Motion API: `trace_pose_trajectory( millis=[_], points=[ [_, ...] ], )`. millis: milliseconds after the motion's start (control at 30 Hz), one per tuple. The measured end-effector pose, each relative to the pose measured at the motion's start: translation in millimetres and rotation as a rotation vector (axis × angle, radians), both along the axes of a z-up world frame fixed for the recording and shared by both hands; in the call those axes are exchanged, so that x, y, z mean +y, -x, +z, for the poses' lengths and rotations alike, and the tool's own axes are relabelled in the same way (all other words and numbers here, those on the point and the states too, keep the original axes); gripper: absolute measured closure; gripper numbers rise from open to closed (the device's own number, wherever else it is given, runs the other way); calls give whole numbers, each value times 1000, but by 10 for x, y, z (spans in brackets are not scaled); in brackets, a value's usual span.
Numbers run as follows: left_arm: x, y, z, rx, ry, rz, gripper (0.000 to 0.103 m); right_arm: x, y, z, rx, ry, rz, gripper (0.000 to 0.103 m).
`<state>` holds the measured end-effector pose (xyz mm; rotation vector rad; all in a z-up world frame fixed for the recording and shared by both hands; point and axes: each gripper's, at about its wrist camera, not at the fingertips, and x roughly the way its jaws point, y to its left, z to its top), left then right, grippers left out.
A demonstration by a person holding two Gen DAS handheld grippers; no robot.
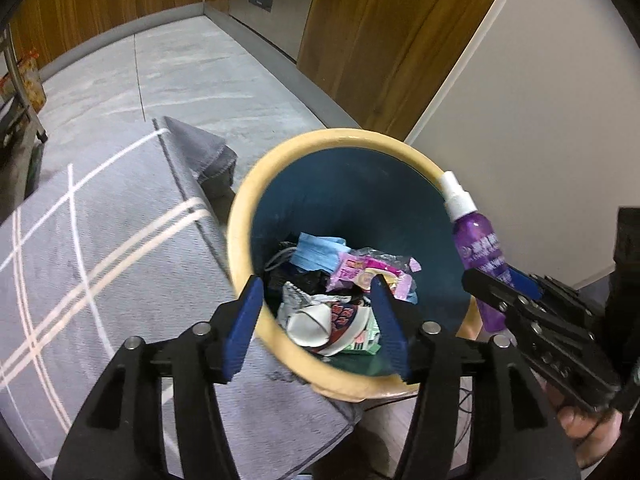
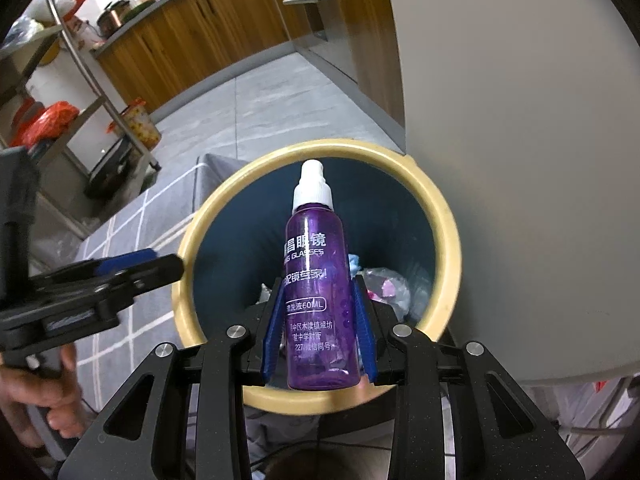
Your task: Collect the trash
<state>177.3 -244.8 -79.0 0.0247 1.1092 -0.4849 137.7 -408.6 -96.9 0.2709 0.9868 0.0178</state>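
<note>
Purple bottle (image 2: 318,292) pinched between right gripper (image 2: 320,332) fingers, white spray cap pointing away, hanging above the bin (image 2: 442,216) mouth, base over the near rim. Left gripper (image 1: 316,320) spread wide, holding nothing, straddling the near rim, one finger outside and one over the interior. Bin part full: blue mask (image 1: 318,254), pink wrapper (image 1: 368,272), crushed cup (image 1: 328,322). Grey checked cloth (image 1: 100,240) touching the bin's left side; white wall (image 2: 520,160) just beside the right; open floor (image 1: 192,68) beyond.

The purple spray bottle (image 2: 316,292) hides much of the bin's (image 2: 440,216) trash; its label's left edge seems blurred.
</note>
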Motion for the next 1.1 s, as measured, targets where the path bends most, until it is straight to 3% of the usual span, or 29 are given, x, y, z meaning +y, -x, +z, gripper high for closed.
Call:
trace_pose_trajectory(
  millis=[167,300,433,600,1100],
  points=[
    [152,17,45,-17,-20,5,39,93,-110,-56,18,19,7,69],
    [250,7,62,-14,-17,24,39,75,-125,-43,4,17,-17,58],
    [268,15,85,-19,-17,20,38,61,-65,10,-9,15,-15,56],
    [256,77,104,-25,-15,6,37,49,79,103,-27,43,-17,45],
    [257,591,375,-102,-30,-21,10,-9,680,414,-108,86,-12,17]
  ],
)
